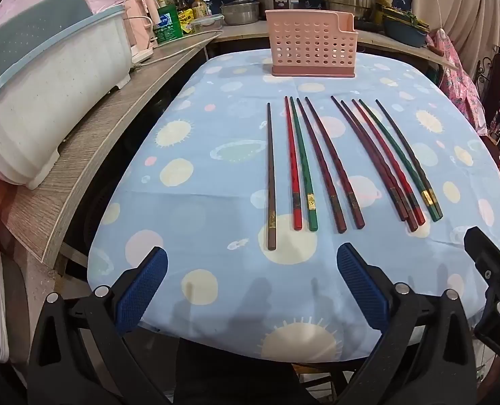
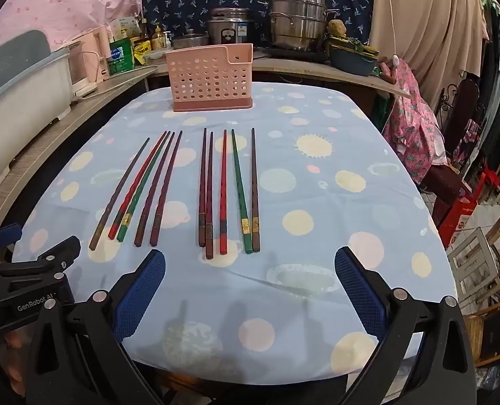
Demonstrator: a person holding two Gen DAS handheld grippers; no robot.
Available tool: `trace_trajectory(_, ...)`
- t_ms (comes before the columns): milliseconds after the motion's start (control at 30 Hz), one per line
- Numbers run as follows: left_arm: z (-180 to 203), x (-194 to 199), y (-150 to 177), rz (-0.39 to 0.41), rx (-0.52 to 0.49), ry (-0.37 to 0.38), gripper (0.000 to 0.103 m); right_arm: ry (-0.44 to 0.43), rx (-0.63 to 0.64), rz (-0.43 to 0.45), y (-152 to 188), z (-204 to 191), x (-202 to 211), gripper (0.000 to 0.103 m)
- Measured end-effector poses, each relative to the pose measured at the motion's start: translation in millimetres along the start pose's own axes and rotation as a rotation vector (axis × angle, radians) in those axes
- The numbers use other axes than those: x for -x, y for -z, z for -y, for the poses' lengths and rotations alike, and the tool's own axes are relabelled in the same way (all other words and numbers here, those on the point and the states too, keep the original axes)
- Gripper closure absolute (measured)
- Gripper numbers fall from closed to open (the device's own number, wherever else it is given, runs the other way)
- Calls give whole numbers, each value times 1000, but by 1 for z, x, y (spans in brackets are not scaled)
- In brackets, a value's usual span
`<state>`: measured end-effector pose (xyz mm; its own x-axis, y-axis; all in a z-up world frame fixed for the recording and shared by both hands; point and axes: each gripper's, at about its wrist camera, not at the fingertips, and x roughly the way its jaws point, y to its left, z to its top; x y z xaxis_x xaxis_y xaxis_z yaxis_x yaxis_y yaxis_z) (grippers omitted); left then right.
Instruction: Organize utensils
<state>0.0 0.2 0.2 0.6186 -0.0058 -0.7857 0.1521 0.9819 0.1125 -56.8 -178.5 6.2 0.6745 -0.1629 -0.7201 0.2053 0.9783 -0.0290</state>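
Observation:
Several chopsticks, brown, red, green and dark red, lie side by side in two groups on the blue patterned tablecloth (image 1: 216, 155): a left group (image 1: 304, 165) (image 2: 141, 189) and a right group (image 1: 385, 162) (image 2: 229, 189). A pink perforated utensil holder (image 1: 312, 43) (image 2: 211, 79) stands upright at the table's far end. My left gripper (image 1: 251, 290) is open and empty above the near edge, short of the left group. My right gripper (image 2: 250, 293) is open and empty, short of the right group.
A white dish rack (image 1: 47, 101) sits on the wooden counter (image 1: 91, 155) to the left. Pots, bottles and a steamer (image 2: 297, 20) stand on the counter behind the table. Chairs and clutter (image 2: 479, 236) are to the right.

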Motion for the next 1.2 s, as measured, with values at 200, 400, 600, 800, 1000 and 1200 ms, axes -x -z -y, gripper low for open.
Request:
trace_trajectory(200, 0, 0, 1, 3, -5, -14, 7, -8, -4, -2, 0, 0, 2, 7)
trace_trajectory(400, 1, -1, 1, -5, -1, 4, 7, -5, 7, -3, 1, -1, 3, 7)
trace_trajectory(600, 1, -3, 3, -10, 9, 12, 7, -12, -4, -11, 0, -2, 1, 7)
trace_trajectory(800, 0, -4, 2, -5, 20, 12, 7, -23, -4, -17, 3, -3, -3, 7)
trace_trajectory(1000, 0, -5, 0, 1, 21, 13, 7, -25, -5, -13, 3, -4, -4, 7)
trace_trajectory(1200, 0, -4, 0, 3, 24, 13, 7, -26, -3, -5, 1, -6, -1, 7)
